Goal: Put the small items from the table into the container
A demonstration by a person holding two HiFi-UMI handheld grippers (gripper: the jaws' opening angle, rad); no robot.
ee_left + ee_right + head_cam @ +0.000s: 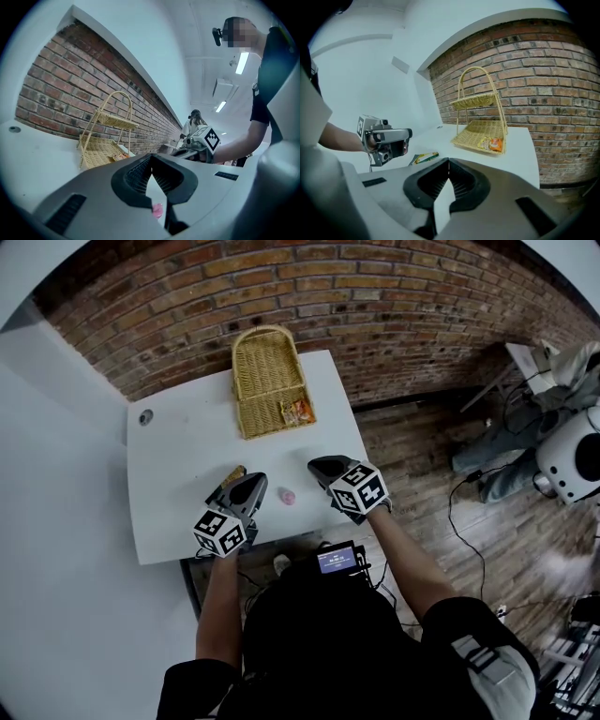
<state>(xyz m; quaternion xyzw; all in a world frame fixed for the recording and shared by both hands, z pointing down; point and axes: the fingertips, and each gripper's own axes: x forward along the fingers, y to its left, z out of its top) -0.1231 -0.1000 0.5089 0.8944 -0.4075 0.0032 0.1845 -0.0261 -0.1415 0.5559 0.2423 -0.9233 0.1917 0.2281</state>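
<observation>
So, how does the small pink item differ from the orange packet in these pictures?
Place: the pink item lies on the bare white table; the orange packet lies in the wicker basket's lower tray.
Colour: the pink item is plain pink, the orange packet orange and white.
Size: the pink item looks smaller than the orange packet.
Both lie loose, with nothing holding them.

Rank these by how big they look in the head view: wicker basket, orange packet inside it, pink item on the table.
1. wicker basket: largest by far.
2. orange packet: a small patch in the basket's lower corner.
3. pink item: smallest, though it lies nearer the camera; the margin over it is modest.
</observation>
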